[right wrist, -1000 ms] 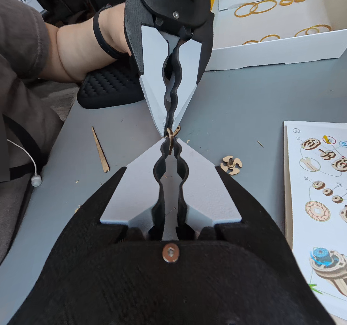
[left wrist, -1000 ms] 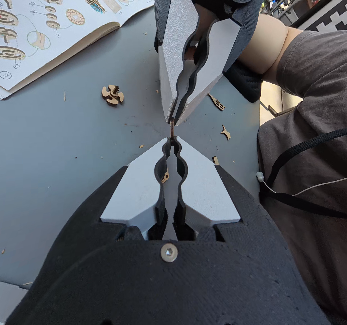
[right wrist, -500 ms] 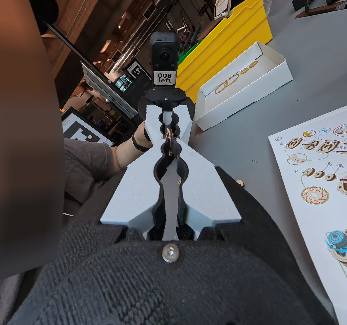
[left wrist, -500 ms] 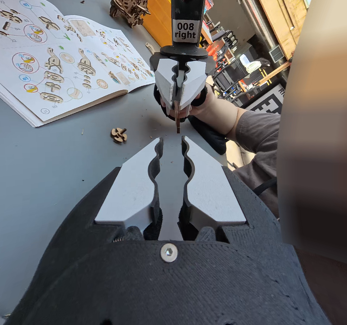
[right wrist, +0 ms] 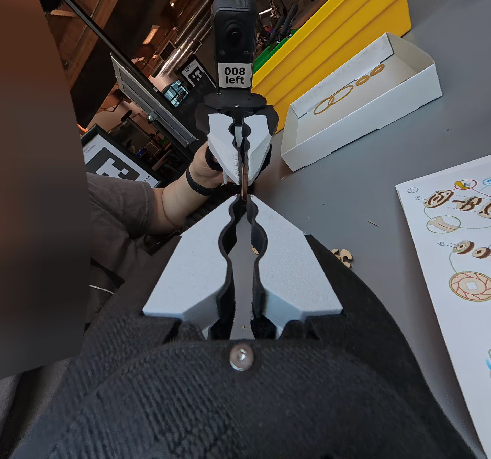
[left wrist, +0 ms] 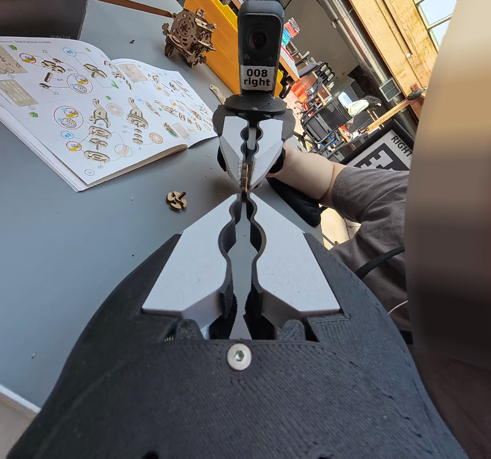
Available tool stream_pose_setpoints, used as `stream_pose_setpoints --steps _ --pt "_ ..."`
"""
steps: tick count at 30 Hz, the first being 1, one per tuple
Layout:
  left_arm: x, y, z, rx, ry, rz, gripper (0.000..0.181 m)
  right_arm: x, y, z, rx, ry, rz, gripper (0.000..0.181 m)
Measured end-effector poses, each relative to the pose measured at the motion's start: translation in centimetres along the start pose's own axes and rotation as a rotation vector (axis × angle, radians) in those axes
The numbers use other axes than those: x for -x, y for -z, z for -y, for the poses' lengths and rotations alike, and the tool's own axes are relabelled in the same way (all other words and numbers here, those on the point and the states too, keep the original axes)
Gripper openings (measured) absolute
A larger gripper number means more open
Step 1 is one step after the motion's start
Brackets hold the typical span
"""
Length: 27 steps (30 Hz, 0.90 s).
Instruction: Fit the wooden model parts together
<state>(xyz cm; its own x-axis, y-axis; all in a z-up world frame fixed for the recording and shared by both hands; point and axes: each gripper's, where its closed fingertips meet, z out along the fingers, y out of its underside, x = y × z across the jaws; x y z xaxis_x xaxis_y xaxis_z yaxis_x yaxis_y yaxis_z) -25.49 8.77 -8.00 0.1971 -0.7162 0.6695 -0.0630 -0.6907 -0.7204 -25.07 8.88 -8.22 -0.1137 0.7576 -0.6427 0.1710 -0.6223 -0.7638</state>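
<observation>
A small flat wooden part (left wrist: 244,180) is held edge-on between the two grippers, above the grey table (left wrist: 66,247). My right gripper (left wrist: 245,180) faces me and is shut on its far side. My left gripper (left wrist: 243,198) is shut on its near edge, tip to tip with the right one. In the right wrist view the same part (right wrist: 244,183) runs as a thin brown strip from my right gripper (right wrist: 243,199) to the left gripper (right wrist: 242,178). A small propeller-shaped wooden part (left wrist: 176,200) lies loose on the table; it also shows in the right wrist view (right wrist: 342,256).
An open instruction booklet (left wrist: 106,117) lies left of the grippers and shows in the right wrist view (right wrist: 451,233). Behind it stand an assembled wooden model (left wrist: 188,37) and a yellow bin (left wrist: 212,21). A white box (right wrist: 372,127) holds rings. A black wrist pad (left wrist: 292,202) lies under the person's arm. My two grippers' fingertips are within a few centimetres of each other. Between my right fingertips and the assembled wooden model (left wrist: 188,37) there is roughly 35 centimeters.
Both grippers tilted up from the table over the last second. Half a second ago my left gripper was open and short of the part; now it has closed on its near edge.
</observation>
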Motion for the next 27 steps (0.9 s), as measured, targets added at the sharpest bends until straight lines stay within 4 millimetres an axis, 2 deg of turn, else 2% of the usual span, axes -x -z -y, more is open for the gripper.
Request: stream_pose_setpoints --steps 2,5,9,12,14,23,27 --pt "0.1 0.0 -0.2 0.016 0.018 0.009 0.000 -0.2 0.0 -0.2 0.022 0.051 -0.016 0.003" --pt "0.9 0.4 -0.4 0.021 0.057 0.035 0.000 -1.2 0.2 -0.4 0.067 0.192 -0.113 0.026" --pt "2.0 0.7 -0.9 0.033 0.160 0.040 0.000 -1.6 0.4 -0.3 0.119 0.532 -0.260 0.041" --pt "2.2 0.6 -1.3 0.033 0.238 0.009 0.000 -1.5 0.2 -0.4 0.171 0.805 -0.374 0.048" --pt "2.1 0.5 -1.3 0.026 0.272 -0.016 0.000 -1.0 -0.2 -0.7 0.194 0.924 -0.409 0.051" --pt "1.3 -0.1 -1.7 0.038 0.337 -0.088 0.000 -1.3 -0.6 -0.9 0.237 1.028 -0.488 0.050" --pt "1.3 -0.3 -2.1 0.061 0.336 -0.081 0.000 -1.2 -0.8 -1.4 0.265 1.079 -0.485 0.041"
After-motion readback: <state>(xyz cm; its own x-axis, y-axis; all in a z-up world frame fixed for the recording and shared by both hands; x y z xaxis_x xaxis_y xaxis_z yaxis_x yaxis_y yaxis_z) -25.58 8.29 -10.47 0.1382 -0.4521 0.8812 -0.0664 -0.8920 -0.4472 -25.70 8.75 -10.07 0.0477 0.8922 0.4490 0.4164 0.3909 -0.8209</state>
